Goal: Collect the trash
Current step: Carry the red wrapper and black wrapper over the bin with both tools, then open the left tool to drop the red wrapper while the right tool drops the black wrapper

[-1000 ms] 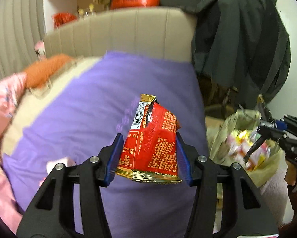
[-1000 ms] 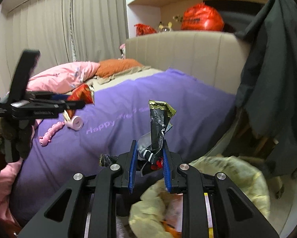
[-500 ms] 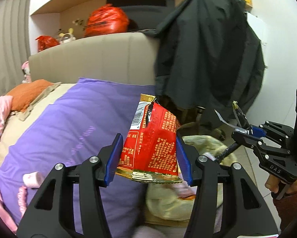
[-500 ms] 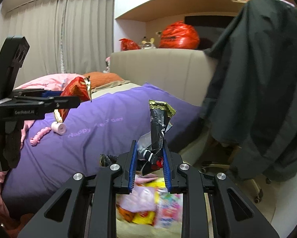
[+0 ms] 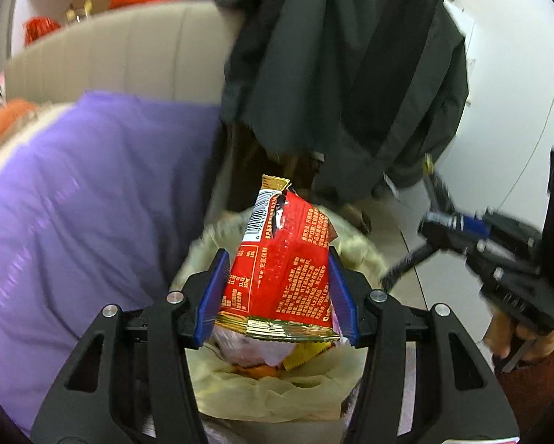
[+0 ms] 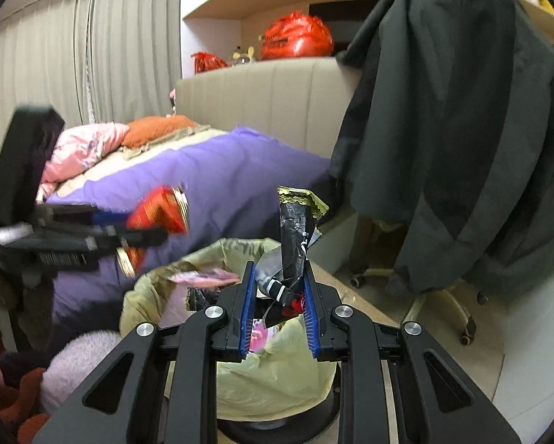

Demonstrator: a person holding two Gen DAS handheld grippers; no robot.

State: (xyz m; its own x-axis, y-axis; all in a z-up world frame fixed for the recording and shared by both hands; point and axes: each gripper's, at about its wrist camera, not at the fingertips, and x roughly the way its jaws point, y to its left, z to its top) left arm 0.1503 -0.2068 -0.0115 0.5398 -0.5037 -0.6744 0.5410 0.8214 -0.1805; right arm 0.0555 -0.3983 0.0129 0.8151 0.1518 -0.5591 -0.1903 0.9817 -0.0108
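Note:
My left gripper (image 5: 277, 288) is shut on a red snack wrapper (image 5: 284, 270) with a gold edge, held right over the open bin bag (image 5: 269, 388). In the right wrist view that red wrapper (image 6: 158, 214) shows at the left, above the bag's rim. My right gripper (image 6: 279, 296) is shut on a crumpled black wrapper (image 6: 293, 236), also above the yellowish bin bag (image 6: 277, 377), which holds several wrappers. The right gripper (image 5: 406, 273) appears blurred at the right of the left wrist view, a hand on its handle.
A bed with a purple cover (image 6: 221, 174) lies left of the bin, with pink bedding (image 6: 84, 148) and an orange pillow (image 6: 158, 127). A dark coat (image 6: 454, 129) hangs over a wheeled chair (image 6: 443, 296) at the right. A fluffy lilac thing (image 6: 77, 359) sits by the bin.
Both grippers swung from over the bed to above the bin bag, each keeping its wrapper. The left one also tilted lower, so the bag now fills the space under its jaws.

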